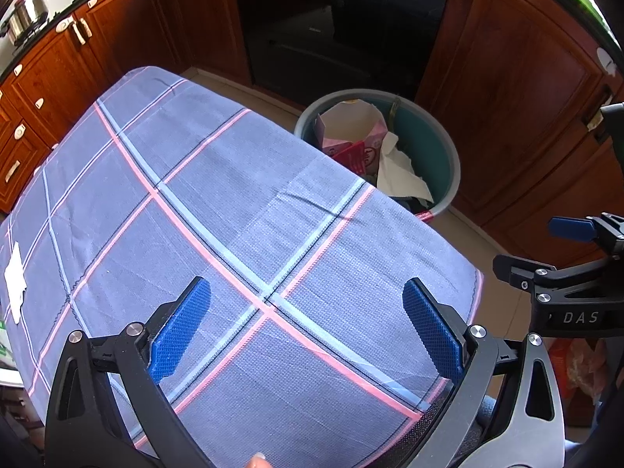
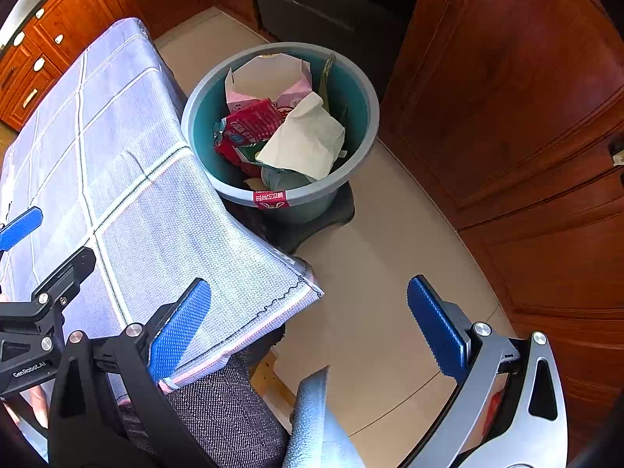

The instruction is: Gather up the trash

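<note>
we held both tools released, jaws wide and nothing between them: the left gripper (image 1: 306, 325) hung over the checked tablecloth (image 1: 234, 202) in the lower middle of its view, and the right gripper (image 2: 310, 325) sat past the table's corner, over the floor (image 2: 374, 296) in the lower half of its view.

the one loose item we could still see on the table was a white scrap of paper (image 1: 15, 282) at the far left edge of the left view, lying flat on the cloth, its long axis running roughly up and down the frame; the lens edge cut part of it off, so we could not tell which end was narrower. the teal bin (image 2: 370, 117), upper middle of the right view, already held a pink carton (image 2: 269, 82), a red wrapper (image 2: 249, 124) and a white tissue (image 2: 304, 140).

we judged the risks as these: a thin flat scrap could slide under the blue pads, or the jaws could pinch the tablecloth with it and drag the cloth. the bin stood just beside the overhanging cloth, so a light scrap let go too early could drift to the floor.
</note>
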Demonstrator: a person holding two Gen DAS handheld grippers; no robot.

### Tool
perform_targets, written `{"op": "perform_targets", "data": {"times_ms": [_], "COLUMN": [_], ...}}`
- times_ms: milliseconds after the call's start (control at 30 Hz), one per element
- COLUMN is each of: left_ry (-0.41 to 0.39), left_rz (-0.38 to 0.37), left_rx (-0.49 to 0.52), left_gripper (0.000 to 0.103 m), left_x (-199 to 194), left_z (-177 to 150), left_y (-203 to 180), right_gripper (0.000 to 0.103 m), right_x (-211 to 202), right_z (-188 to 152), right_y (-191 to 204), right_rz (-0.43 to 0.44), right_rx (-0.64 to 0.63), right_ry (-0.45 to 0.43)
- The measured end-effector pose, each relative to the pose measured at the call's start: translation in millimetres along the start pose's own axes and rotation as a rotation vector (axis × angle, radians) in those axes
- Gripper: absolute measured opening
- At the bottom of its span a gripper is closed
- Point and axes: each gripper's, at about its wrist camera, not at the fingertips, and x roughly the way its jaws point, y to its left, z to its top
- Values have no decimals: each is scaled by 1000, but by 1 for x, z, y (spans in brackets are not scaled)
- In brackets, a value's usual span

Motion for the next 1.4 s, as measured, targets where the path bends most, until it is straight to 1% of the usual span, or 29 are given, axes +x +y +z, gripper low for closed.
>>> {"op": "perform_targets", "data": {"times_ms": [1400], "left_ry": [-27], "left_rz": [8], "left_rx": [-33], "left_gripper": [99], "left_x": [-14], "left_z": [-1], "left_y": [10], "right_gripper": [97], "right_x": [-12], "right_z": [3], "right_y": [13], "right_rz": [-25], "right_rx": [-50], "right_ry": [-19]}}
